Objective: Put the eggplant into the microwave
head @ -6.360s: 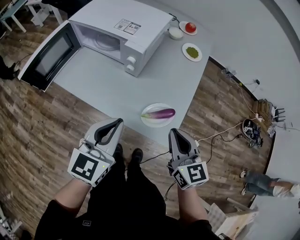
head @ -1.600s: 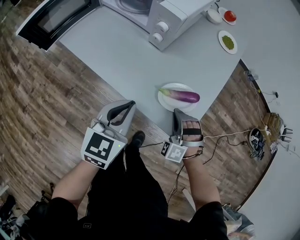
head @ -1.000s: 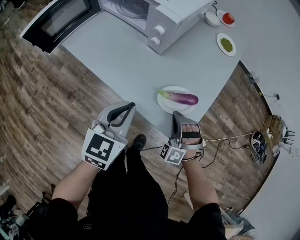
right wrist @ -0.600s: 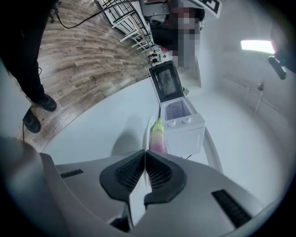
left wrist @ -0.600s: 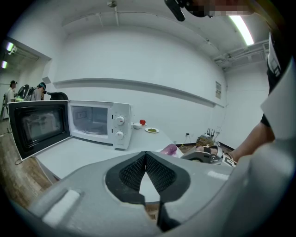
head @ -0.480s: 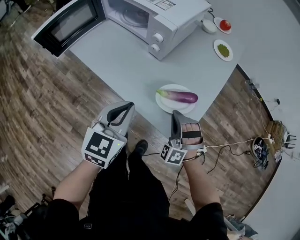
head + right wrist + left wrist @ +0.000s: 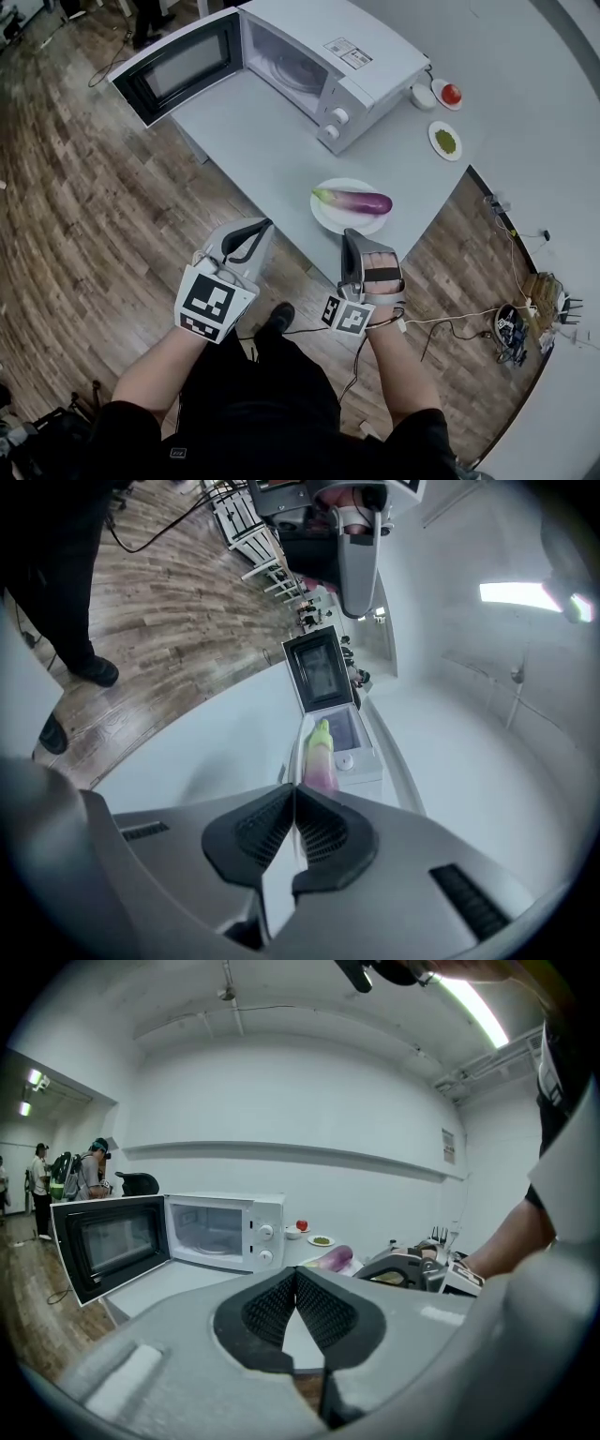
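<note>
Head view shows eggplant [image 7: 358, 201] on plate [image 7: 348, 230] beside table's [image 7: 251, 133] near edge.

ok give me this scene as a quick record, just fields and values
eggplant: lying on a white plate, not yet picked up
plate: on the table, near its front edge
microwave: on the table, door swung open
left tongs: shut, empty, off the table
right tongs: shut, empty, pointing at the eggplant
</note>
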`<state>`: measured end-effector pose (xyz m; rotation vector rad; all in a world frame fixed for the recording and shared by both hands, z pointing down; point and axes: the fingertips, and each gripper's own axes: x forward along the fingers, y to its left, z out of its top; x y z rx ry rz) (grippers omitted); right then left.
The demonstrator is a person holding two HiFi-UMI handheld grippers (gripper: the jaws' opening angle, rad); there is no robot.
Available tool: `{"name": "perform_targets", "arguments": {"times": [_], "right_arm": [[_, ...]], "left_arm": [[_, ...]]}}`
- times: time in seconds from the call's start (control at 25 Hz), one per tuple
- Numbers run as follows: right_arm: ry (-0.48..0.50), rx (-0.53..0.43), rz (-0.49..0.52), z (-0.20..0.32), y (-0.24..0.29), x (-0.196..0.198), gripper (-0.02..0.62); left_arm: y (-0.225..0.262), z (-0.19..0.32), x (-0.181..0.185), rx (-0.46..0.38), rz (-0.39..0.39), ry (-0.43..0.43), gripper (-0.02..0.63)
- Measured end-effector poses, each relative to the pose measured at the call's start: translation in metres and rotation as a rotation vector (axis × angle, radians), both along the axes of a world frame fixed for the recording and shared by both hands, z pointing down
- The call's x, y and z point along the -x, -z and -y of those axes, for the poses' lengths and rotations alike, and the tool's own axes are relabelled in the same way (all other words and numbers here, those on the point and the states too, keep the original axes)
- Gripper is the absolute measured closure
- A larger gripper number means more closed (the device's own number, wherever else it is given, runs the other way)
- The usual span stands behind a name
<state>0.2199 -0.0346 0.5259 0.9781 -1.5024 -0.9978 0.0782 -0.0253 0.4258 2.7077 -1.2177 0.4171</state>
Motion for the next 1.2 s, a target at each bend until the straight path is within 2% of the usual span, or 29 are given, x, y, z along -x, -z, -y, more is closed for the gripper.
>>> {"name": "perform_targets", "arguments": {"times": [0.4,1.2], "right_arm": [[-0.035,0.007,0.012,0.024,0.02,0.062,0.574],[-0.092,-0.06,0.001,0.123,0.05,0.19,0.572]], "left_arm": [[0.014,0.015,0.063,-0.014,0.021,-0.032,0.598],[0.028,0.106,0.174,-0.046,0.007,-0.116,0.598]]}}
